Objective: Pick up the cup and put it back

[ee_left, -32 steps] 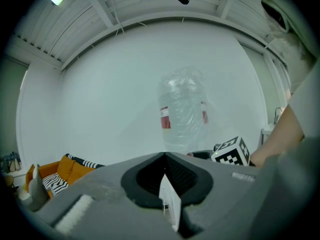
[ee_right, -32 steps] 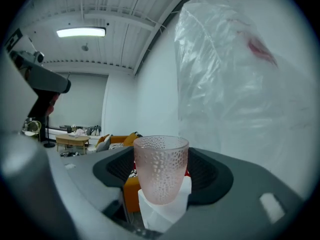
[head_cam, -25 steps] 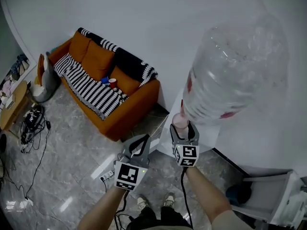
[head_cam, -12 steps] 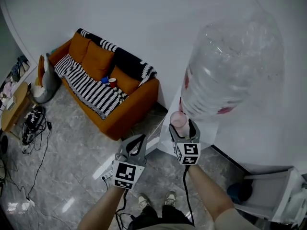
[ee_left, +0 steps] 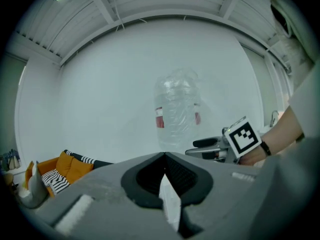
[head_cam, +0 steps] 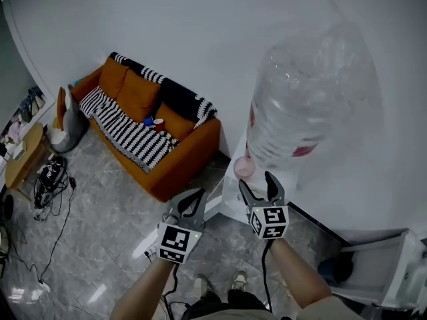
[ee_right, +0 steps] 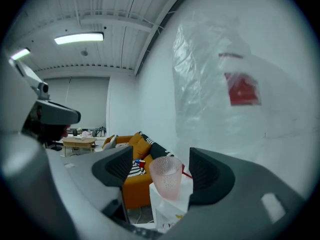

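Note:
A pink translucent cup [head_cam: 244, 167] stands upright on the white top of a water dispenser [head_cam: 227, 193], beside the big clear bottle [head_cam: 307, 99]. My right gripper [head_cam: 257, 183] is open just behind the cup. Its jaws have just been closing a little, with nothing pressed between them. In the right gripper view the cup [ee_right: 166, 179] stands a short way beyond the tips of the right gripper [ee_right: 161, 155], apart from both pads. My left gripper [head_cam: 192, 195] hangs lower left, over the floor, shut on nothing. The left gripper [ee_left: 164, 155] faces the bottle [ee_left: 176, 109].
An orange sofa [head_cam: 153, 129] with a striped blanket stands against the wall at the left, with a red and a blue cup [head_cam: 158, 122] on it. Cables [head_cam: 50, 179] lie on the tiled floor. A white cabinet [head_cam: 393, 272] is at the lower right.
The cup was between the right gripper's jaws; now it stands free on the dispenser top, with the gripper drawn back toward me. The left gripper has shifted slightly.

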### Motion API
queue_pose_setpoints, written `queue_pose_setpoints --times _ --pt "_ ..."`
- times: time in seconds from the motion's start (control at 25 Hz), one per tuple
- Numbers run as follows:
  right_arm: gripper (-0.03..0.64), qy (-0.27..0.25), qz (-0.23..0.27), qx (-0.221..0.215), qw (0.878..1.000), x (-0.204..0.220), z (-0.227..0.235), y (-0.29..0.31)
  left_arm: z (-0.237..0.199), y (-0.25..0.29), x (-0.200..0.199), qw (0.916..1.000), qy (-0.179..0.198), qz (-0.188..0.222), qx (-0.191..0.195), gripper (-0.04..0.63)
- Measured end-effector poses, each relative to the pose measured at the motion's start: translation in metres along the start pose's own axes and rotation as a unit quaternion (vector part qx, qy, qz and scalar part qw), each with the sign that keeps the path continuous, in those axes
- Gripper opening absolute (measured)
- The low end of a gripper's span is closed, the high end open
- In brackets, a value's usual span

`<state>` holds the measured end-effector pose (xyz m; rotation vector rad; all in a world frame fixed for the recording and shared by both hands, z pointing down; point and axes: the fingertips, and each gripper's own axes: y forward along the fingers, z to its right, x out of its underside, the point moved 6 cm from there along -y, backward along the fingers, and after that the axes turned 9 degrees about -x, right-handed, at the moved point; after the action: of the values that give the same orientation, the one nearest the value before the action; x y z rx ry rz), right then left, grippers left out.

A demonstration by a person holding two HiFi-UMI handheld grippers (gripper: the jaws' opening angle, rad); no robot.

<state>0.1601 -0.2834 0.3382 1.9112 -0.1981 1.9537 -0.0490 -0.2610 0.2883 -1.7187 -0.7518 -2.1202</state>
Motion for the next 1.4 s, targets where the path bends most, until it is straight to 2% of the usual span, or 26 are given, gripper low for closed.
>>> queue_pose_setpoints --times 0.24,0.4,0.68,0.88,1.08,1.4 --pt "0.239 -0.028 0.024 -0.053 0.998 -0.061 -0.027 -0.051 -0.001 -0.030 -0.032 0.9997 0.011 0.020 0.002 0.002" --pt "0.198 -0.054 0.045 -0.080 0.994 -0.097 -0.046 -0.084 -0.001 -0.053 -0.053 0.9992 0.014 0.036 0.001 0.002" --pt "0.127 -0.051 0.072 -0.114 0.990 -0.141 -0.076 -0.137 -0.003 -0.097 -0.087 0.9974 0.008 0.071 -0.014 0.002" --pt "0.084 -0.052 0.079 -0.149 0.984 -0.159 -0.100 -0.167 0.005 -0.132 -0.106 0.9955 -0.023 0.086 -0.033 0.002" --pt "0.035 -0.052 0.076 -0.167 0.982 -0.163 -0.119 -0.191 0.018 -0.161 -0.107 0.9930 -0.020 0.107 -0.044 0.002" --pt "0.027 -0.052 0.055 -0.186 0.980 -0.144 -0.147 -0.218 0.044 -0.191 -0.091 0.9955 -0.024 0.086 -0.031 0.002"
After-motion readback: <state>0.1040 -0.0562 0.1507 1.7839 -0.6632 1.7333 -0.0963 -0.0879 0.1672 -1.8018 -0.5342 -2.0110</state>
